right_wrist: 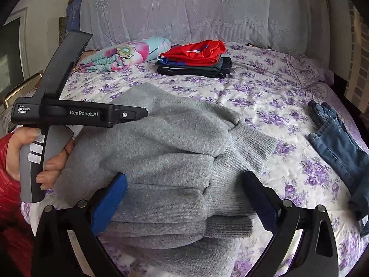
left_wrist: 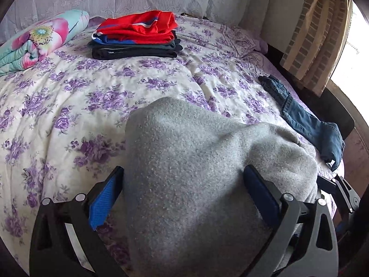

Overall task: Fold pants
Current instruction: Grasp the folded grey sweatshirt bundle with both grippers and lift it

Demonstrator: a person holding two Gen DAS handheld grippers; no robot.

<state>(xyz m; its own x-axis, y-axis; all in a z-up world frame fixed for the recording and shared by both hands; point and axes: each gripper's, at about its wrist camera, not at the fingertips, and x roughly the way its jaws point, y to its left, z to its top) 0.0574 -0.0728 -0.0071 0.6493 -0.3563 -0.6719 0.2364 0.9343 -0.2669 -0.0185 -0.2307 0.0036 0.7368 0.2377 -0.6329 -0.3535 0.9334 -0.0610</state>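
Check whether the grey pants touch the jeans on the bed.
Apart. The right wrist view shows a strip of floral bedspread plainly between the grey pants and the jeans.

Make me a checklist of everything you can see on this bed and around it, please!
Surface: bed with a purple flowered sheet, rumpled.
Job's things: grey pants folded into layers at the near edge; blue jeans lying unfolded at the right side.
Clutter: stack of folded clothes, red on top; rolled floral quilt beside it.
Tools: left tool and right tool both open, fingers spread either side of the grey pants; a hand holds the left one's handle.
Cables: nothing seen.
Surroundings: lace-covered headboard; brick-pattern curtain by a bright window.
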